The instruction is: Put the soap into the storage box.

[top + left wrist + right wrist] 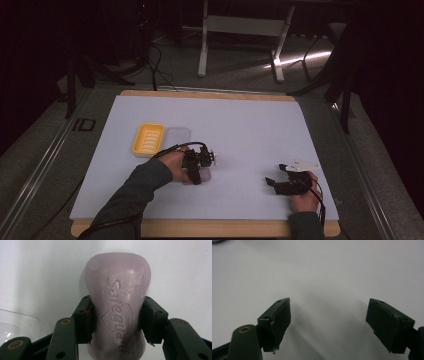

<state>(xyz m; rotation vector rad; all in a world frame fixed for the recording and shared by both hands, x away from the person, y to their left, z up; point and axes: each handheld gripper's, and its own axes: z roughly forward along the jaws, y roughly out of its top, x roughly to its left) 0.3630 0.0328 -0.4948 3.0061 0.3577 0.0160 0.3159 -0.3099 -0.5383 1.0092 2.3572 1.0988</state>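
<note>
A pale lilac bar of soap (117,302) with "Safeguard" stamped on it lies on the white sheet, and my left gripper (116,320) is shut on its narrow waist. From above, that left gripper (196,167) sits left of the table's middle, its jaws pointing down at the soap (202,175). A yellow soap dish (148,139) lies to its upper left with a clear lid (178,136) beside it; the lid's edge (22,325) shows at lower left in the left gripper view. My right gripper (274,182) rests low at the right, open (328,322), nothing between its jaws.
A white sheet (240,125) covers the wooden table, whose edge (210,228) runs along the front. Beyond the table's far edge stand a white table frame (240,30), cables and dark chair legs on the floor.
</note>
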